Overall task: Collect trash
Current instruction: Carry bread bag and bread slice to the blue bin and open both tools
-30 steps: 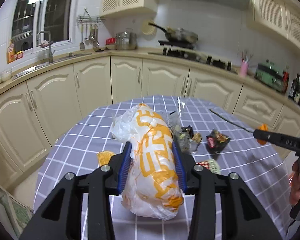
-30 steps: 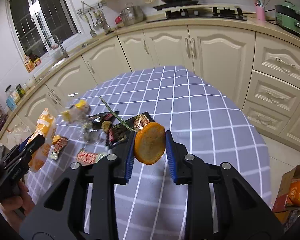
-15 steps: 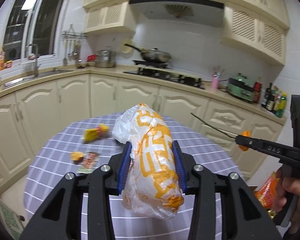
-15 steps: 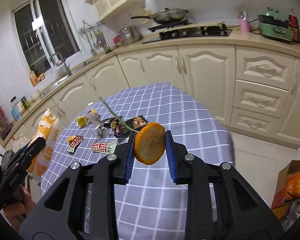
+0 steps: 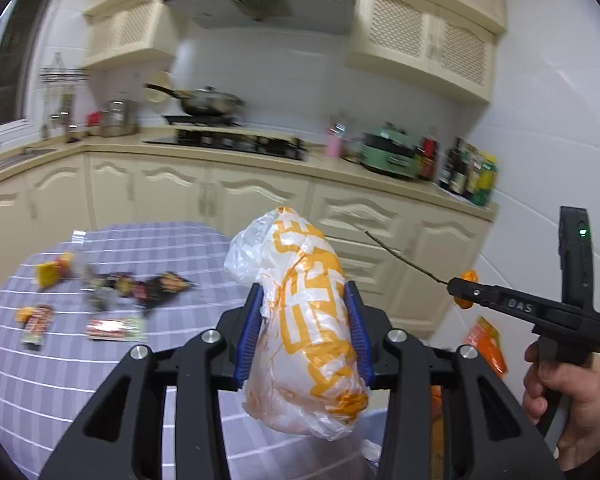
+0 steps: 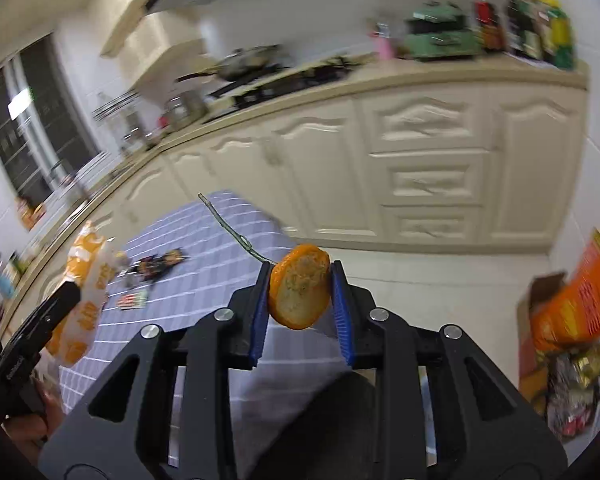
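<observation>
The left gripper (image 5: 305, 330) is lifted off the worktop (image 5: 100, 368) and its jaws are pressed on both sides of a white bag (image 5: 306, 336) with orange print. The bag stands almost upright between the blue pads (image 5: 249, 330). On the right, a hand (image 5: 568, 392) holds the right gripper (image 5: 466, 290), which pinches an orange peel (image 5: 469, 278) with a thin stem (image 5: 404, 256) pointing up-left. On the checked worktop at left lie several wrappers (image 5: 140, 286), blurred. Behind are cream cabinets (image 5: 260, 200) and a stove (image 5: 228, 142) with a pan (image 5: 208, 106).
</observation>
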Motion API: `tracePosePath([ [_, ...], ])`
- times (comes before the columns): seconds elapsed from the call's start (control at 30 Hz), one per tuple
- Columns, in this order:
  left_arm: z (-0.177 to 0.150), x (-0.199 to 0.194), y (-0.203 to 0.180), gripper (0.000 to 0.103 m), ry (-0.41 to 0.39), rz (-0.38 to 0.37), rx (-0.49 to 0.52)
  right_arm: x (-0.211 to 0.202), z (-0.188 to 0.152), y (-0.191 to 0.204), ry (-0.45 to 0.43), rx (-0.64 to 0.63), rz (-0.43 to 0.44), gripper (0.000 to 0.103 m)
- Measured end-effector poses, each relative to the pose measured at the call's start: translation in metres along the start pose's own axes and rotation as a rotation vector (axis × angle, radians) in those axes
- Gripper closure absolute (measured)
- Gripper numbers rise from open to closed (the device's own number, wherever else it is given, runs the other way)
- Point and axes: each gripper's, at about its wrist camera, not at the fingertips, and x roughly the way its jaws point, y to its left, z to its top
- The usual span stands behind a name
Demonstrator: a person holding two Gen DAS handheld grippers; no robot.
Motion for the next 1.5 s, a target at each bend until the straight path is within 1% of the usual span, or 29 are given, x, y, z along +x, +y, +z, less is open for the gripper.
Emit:
tracePosePath([
  [0.1, -0.010, 0.022, -0.038, 0.063, 0.055, -0.088, 0.037, -0.004, -0.010, -0.048, 0.014, 0.077, -0.071, 0.074],
  [0.23, -0.031, 0.053, -0.082, 0.063, 0.137, -0.170, 0.088, -0.004, -0.029, -0.106, 0.055, 0.180, -0.146, 0.074],
  [0.37, -0.059, 0.092, -0.122, 0.063, 0.242, -0.235, 0.143, 0.008, -0.049, -0.143, 0.105, 0.242, -0.185, 0.074],
  [0.5, -0.087, 0.125, -0.150, 0.063, 0.334, -0.273, 0.186, 0.024, -0.071, -0.179, 0.163, 0.320, -0.212, 0.074],
  [0.57, -0.105, 0.145, -0.163, 0.063, 0.396, -0.292, 0.200, 0.031, -0.081, -0.192, 0.192, 0.355, -0.228, 0.074],
  [0.6, -0.111, 0.152, -0.166, 0.063, 0.417, -0.297, 0.205, 0.036, -0.087, -0.200, 0.208, 0.374, -0.236, 0.074],
  [0.73, -0.151, 0.195, -0.180, 0.063, 0.546, -0.308, 0.210, 0.052, -0.108, -0.222, 0.264, 0.441, -0.257, 0.074],
  [0.83, -0.175, 0.221, -0.184, 0.063, 0.628, -0.316, 0.204, 0.064, -0.123, -0.237, 0.298, 0.492, -0.259, 0.074],
  [0.9, -0.185, 0.237, -0.187, 0.062, 0.675, -0.339, 0.200, 0.072, -0.131, -0.246, 0.317, 0.519, -0.256, 0.074],
  [0.93, -0.192, 0.247, -0.190, 0.059, 0.708, -0.356, 0.197, 0.078, -0.138, -0.254, 0.329, 0.550, -0.255, 0.072],
  [0.97, -0.200, 0.257, -0.191, 0.055, 0.728, -0.354, 0.200, 0.081, -0.142, -0.261, 0.335, 0.571, -0.251, 0.062],
  [1.0, -0.205, 0.261, -0.192, 0.048, 0.741, -0.343, 0.212, 0.086, -0.149, -0.269, 0.343, 0.600, -0.256, 0.048],
  [1.03, -0.211, 0.270, -0.192, 0.031, 0.762, -0.326, 0.221, 0.087, -0.154, -0.274, 0.350, 0.620, -0.269, 0.034],
  [1.07, -0.214, 0.275, -0.189, 0.023, 0.770, -0.306, 0.209, 0.088, -0.159, -0.277, 0.355, 0.638, -0.273, 0.033],
  [1.13, -0.214, 0.273, -0.183, 0.019, 0.765, -0.298, 0.196, 0.085, -0.165, -0.281, 0.350, 0.667, -0.267, 0.032],
  [1.17, -0.212, 0.270, -0.181, 0.016, 0.754, -0.296, 0.202, 0.083, -0.165, -0.281, 0.346, 0.668, -0.273, 0.025],
  [1.2, -0.209, 0.267, -0.181, 0.014, 0.741, -0.290, 0.212, 0.080, -0.165, -0.280, 0.336, 0.665, -0.280, 0.022],
  [1.23, -0.206, 0.262, -0.180, 0.013, 0.725, -0.281, 0.225, 0.079, -0.164, -0.280, 0.330, 0.666, -0.280, 0.015],
  [1.27, -0.203, 0.257, -0.180, 0.012, 0.705, -0.274, 0.237, 0.077, -0.163, -0.278, 0.324, 0.666, -0.280, 0.011],
  [1.37, -0.186, 0.241, -0.178, 0.011, 0.646, -0.260, 0.247, 0.071, -0.155, -0.270, 0.307, 0.640, -0.293, 0.006],
  [1.5, -0.161, 0.218, -0.179, 0.011, 0.573, -0.248, 0.244, 0.065, -0.142, -0.257, 0.287, 0.603, -0.293, 0.006],
])
